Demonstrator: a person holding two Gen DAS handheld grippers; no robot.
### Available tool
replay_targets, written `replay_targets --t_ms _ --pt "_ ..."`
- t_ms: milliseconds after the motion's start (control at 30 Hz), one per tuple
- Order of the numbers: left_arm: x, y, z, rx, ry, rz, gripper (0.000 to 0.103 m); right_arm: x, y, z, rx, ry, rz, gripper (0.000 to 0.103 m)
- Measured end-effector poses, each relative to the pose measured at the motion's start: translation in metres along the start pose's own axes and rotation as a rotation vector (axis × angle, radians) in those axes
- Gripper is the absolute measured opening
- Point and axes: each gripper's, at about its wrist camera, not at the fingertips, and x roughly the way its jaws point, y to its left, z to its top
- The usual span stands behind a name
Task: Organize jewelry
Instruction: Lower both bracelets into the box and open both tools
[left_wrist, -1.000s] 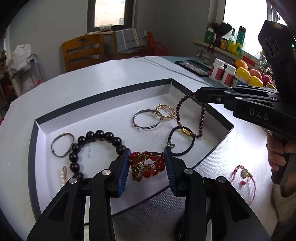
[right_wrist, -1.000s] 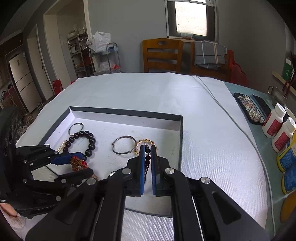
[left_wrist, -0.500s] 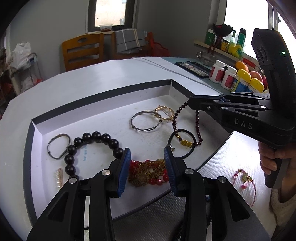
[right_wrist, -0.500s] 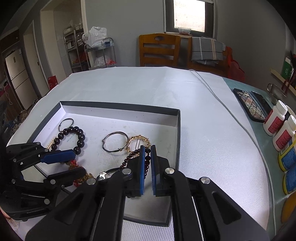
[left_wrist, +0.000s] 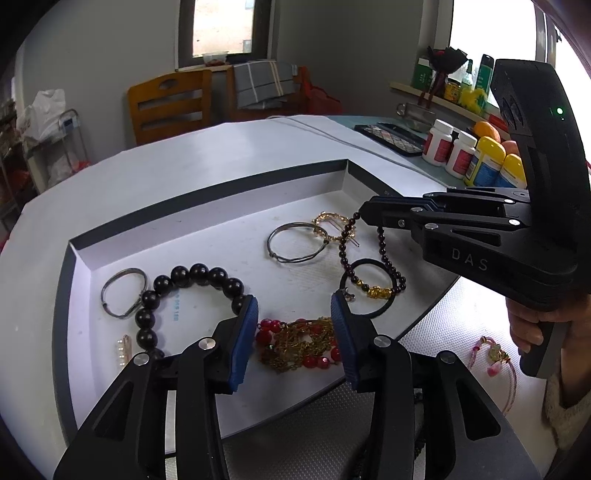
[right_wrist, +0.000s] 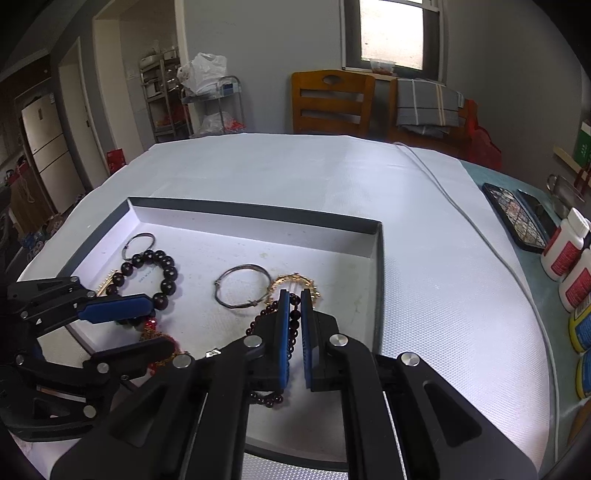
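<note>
A shallow white tray (left_wrist: 207, 192) with a dark rim holds several bracelets. A red-bead and gold-chain bracelet (left_wrist: 295, 343) lies on the tray floor between the blue pads of my left gripper (left_wrist: 291, 314). Its jaws are opening and the pads do not press on the bracelet. My right gripper (left_wrist: 364, 214) is shut on a dark red bead strand (left_wrist: 384, 254), which hangs from its tip onto the tray. In the right wrist view those beads (right_wrist: 294, 319) sit between the pads of the right gripper (right_wrist: 294, 295), and the left gripper (right_wrist: 159, 323) shows at the left.
Also in the tray are a black bead bracelet (left_wrist: 192, 275), a silver bangle (left_wrist: 299, 242), a gold bracelet (left_wrist: 330, 221), a black cord loop (left_wrist: 369, 291) and a small silver bangle (left_wrist: 123, 291). A pink cord bracelet (left_wrist: 495, 354) lies on the mat. Bottles (left_wrist: 454, 147) stand at the right.
The red and gold bracelet left the left gripper's pads and now lies on the tray as the jaws widened. The right gripper shifted left and lower with the dark red strand.
</note>
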Motion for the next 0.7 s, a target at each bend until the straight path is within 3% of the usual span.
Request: replay_targets --t_ms 367,500,667,700 --pt "-0.001 0.002 0.000 0.003 -0.002 0.006 0.045 -0.003 -0.001 0.001 0.012 -0.018 -0.023 0.006" --pt "-0.004 0.006 0.000 0.004 -0.019 0.012 0.055 -0.009 -0.002 0.003 0.021 -0.047 -0.019 0.026" --pt "-0.015 0.011 0.002 -0.013 -0.052 0.008 0.060 -0.018 -0.007 0.006 0.042 -0.075 -0.030 0.028" --pt "-0.017 0.011 0.001 -0.013 -0.057 0.015 0.061 -0.019 -0.008 0.006 0.048 -0.079 -0.033 0.033"
